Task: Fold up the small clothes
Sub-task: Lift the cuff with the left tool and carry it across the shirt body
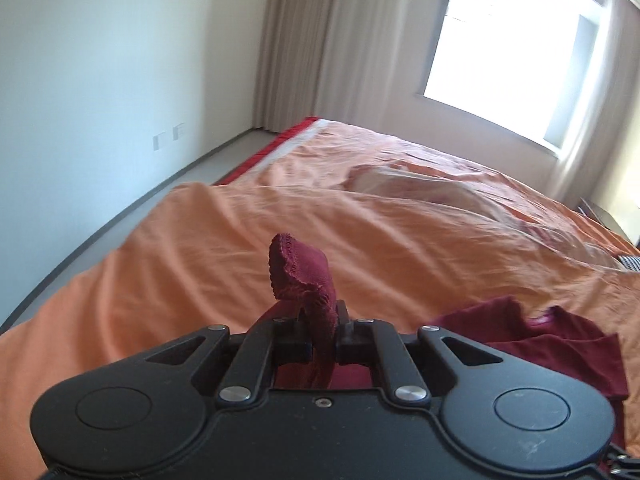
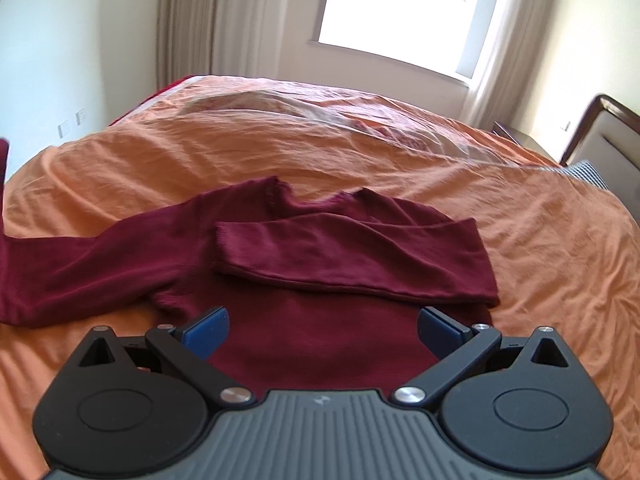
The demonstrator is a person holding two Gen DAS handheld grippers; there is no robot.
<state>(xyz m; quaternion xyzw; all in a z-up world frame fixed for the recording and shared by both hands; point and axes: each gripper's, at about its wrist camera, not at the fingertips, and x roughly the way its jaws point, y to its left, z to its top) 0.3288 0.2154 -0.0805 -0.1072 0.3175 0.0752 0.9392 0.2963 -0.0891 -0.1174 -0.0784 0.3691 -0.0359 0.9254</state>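
A small dark red long-sleeved sweater (image 2: pixel 320 304) lies on the orange bedspread (image 2: pixel 360 148). Its right sleeve (image 2: pixel 352 256) is folded across the chest. Its left sleeve (image 2: pixel 80 264) stretches out to the left, off the view's edge. My left gripper (image 1: pixel 322 320) is shut on that sleeve's cuff (image 1: pixel 300 268), which sticks up between the fingers above the bed. More of the sweater (image 1: pixel 540 344) shows at the lower right of the left wrist view. My right gripper (image 2: pixel 322 330) hangs open over the sweater's lower body, its blue pads (image 2: pixel 206 330) wide apart with nothing between them.
A pale rumpled sheet (image 2: pixel 320 112) lies on the far part of the bed. A window (image 2: pixel 404 8) with curtains is behind it. A wooden headboard (image 2: pixel 604 132) and a checked pillow (image 2: pixel 588 174) are at the right. Grey floor (image 1: pixel 132 216) runs along the bed's left edge.
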